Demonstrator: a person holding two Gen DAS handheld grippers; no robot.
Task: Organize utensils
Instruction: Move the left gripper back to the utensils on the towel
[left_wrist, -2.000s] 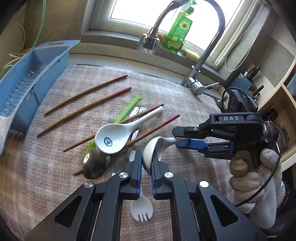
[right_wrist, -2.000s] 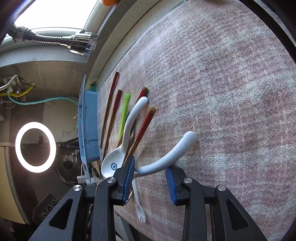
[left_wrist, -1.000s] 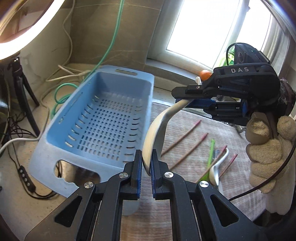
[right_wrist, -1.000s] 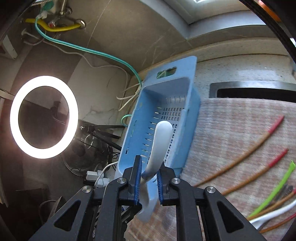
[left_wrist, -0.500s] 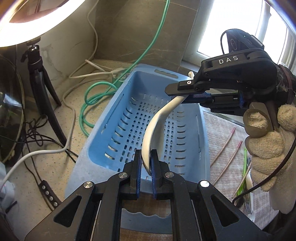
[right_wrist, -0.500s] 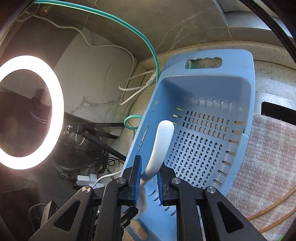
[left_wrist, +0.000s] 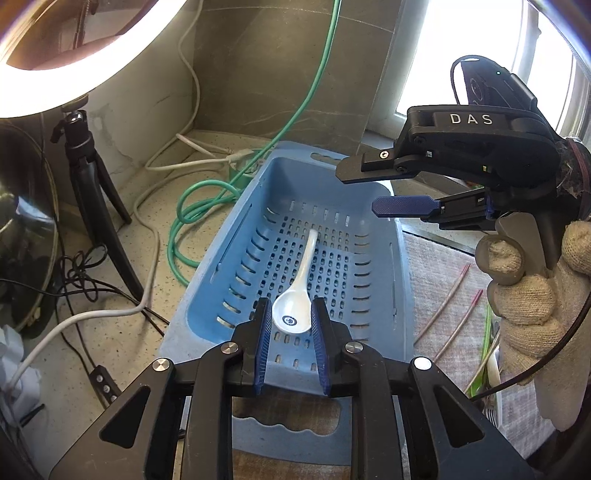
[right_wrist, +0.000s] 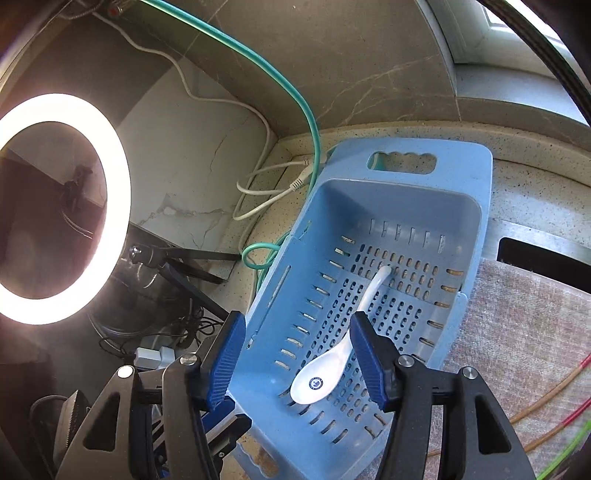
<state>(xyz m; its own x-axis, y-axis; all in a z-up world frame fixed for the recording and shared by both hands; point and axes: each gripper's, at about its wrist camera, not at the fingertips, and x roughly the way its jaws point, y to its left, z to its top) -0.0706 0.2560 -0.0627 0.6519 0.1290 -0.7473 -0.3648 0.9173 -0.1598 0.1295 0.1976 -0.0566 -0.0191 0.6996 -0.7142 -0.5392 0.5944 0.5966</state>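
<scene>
White spoon lies in blue basket; left gripper and right gripper both parted, empty; careless withdrawal could nudge the basket.

A home kitchen, probably.
Speckled stone worktop, blue perforated drainer basket, window at two o'clock, chopsticks on cloth.

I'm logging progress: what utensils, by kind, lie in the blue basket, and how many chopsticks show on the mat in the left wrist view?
White spoon in blue basket: 1
Chopsticks showing on mat: 2
Total: 3
</scene>
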